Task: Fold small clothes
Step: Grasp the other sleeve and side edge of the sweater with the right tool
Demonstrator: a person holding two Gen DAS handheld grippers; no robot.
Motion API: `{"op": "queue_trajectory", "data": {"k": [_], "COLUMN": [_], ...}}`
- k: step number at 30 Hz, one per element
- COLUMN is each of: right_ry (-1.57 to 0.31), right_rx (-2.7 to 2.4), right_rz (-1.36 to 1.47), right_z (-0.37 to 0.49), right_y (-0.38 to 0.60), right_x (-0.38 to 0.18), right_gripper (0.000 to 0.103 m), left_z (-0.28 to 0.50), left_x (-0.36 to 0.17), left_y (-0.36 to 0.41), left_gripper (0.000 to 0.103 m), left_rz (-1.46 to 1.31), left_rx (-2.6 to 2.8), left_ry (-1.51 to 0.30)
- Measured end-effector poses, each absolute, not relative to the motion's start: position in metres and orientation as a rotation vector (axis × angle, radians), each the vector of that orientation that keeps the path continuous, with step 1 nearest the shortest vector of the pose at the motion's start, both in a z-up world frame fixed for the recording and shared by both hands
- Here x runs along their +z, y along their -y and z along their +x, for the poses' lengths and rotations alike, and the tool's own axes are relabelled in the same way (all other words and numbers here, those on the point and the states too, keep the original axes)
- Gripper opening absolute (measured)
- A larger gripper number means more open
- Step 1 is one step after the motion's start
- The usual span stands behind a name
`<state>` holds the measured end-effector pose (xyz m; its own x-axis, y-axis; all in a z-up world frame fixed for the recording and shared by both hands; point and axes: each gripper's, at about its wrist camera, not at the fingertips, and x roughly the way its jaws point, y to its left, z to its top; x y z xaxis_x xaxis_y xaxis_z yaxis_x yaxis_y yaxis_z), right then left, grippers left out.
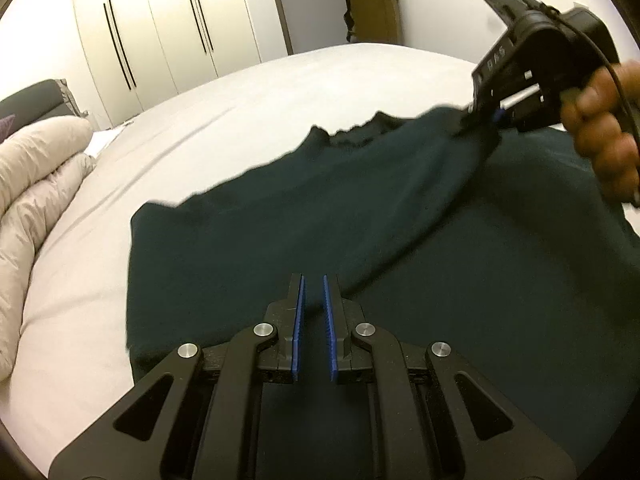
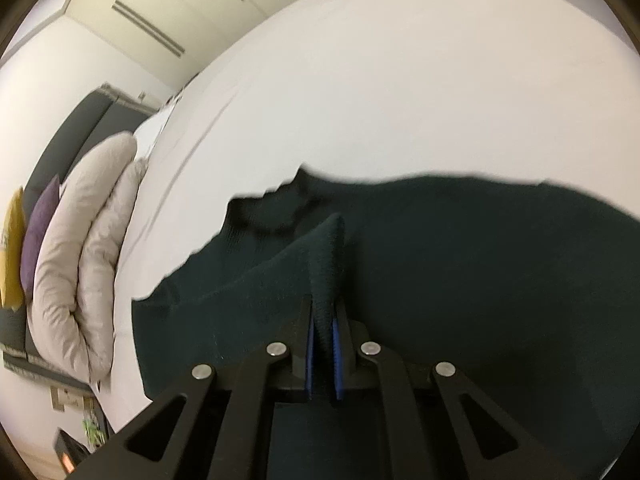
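Note:
A dark green knit sweater [image 1: 280,220] lies spread on the white bed [image 1: 280,92]. Its neckline [image 1: 352,136] is at the far edge. My left gripper [image 1: 314,280] hovers just above the sweater's near part, with a narrow gap between its blue pads and nothing in it. My right gripper [image 1: 486,118] is shut on a ribbed sleeve cuff [image 2: 328,264] and holds it raised over the sweater body, beside the neckline [image 2: 272,216]. In the right wrist view the cuff sits pinched between that gripper's pads [image 2: 323,308]. The sleeve runs as a ridge across the body.
A beige duvet roll [image 1: 36,184] lies along the left side of the bed, with purple and yellow cushions [image 2: 36,220] behind it. Wardrobe doors [image 1: 160,28] and a room door stand beyond the bed. White sheet lies left of and beyond the sweater.

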<state>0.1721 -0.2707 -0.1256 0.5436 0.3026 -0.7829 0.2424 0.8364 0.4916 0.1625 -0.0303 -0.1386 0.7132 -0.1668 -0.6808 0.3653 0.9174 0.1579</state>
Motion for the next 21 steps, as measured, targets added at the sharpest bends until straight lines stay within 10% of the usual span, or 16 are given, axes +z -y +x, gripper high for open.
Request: {"op": "queue_trajectory", "data": {"k": [21], "right_ry": [-1.038], "right_rx": [-0.055], "right_rz": [0.609], "right_z": [0.149], "right_y": [0.301], "right_x": [-0.145], "right_gripper": [0.007], "left_z": [0.195], "left_x": [-0.113], "left_y": [-0.037], "left_gripper": [0.009], "left_rz": [0.091], "left_rx": [-0.144], "left_ry": [-0.753]}}
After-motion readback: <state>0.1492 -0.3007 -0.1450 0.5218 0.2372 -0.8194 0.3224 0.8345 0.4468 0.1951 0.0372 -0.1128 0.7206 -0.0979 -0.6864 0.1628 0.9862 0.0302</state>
